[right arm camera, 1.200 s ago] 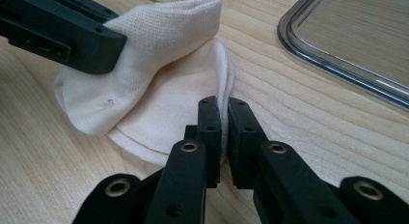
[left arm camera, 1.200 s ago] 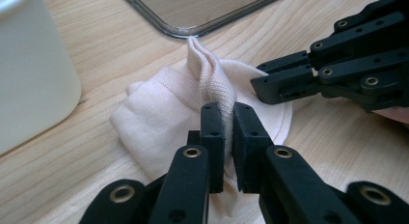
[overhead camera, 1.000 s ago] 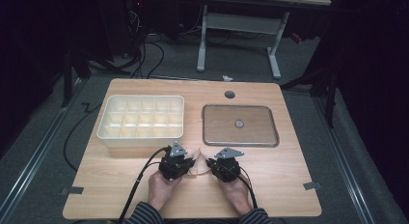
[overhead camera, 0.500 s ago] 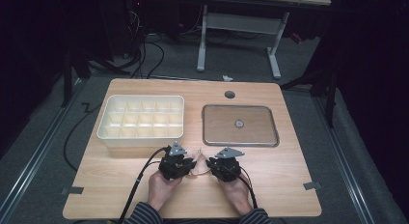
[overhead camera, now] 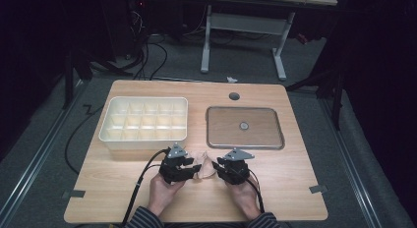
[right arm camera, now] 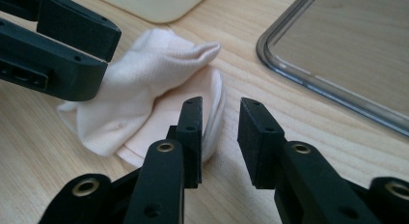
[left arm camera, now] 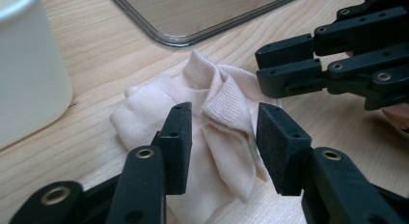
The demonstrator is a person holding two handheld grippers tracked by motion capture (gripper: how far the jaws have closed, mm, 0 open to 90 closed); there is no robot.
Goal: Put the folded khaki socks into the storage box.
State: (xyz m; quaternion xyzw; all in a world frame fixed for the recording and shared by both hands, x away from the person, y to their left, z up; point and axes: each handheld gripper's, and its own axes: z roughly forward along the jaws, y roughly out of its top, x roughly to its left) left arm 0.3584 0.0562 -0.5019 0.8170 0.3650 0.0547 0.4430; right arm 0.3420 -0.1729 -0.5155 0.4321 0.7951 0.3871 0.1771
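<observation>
At the table's near edge, about six o'clock in the high view, a crumpled pale pink sock (overhead camera: pixel 203 165) lies on the wooden table (overhead camera: pixel 295 179) between the left gripper (overhead camera: pixel 189 165) at its nine o'clock and the right gripper (overhead camera: pixel 221 166) at its three o'clock. The left gripper's jaws have just been opening and stand moderately apart over the sock's folds without pressing them; the right gripper's jaws have just been opening too, narrowly parted beside the sock's edge. At twelve o'clock sit a cream divided tray (overhead camera: pixel 142 121) and a clear flat tray (overhead camera: pixel 246 127).
</observation>
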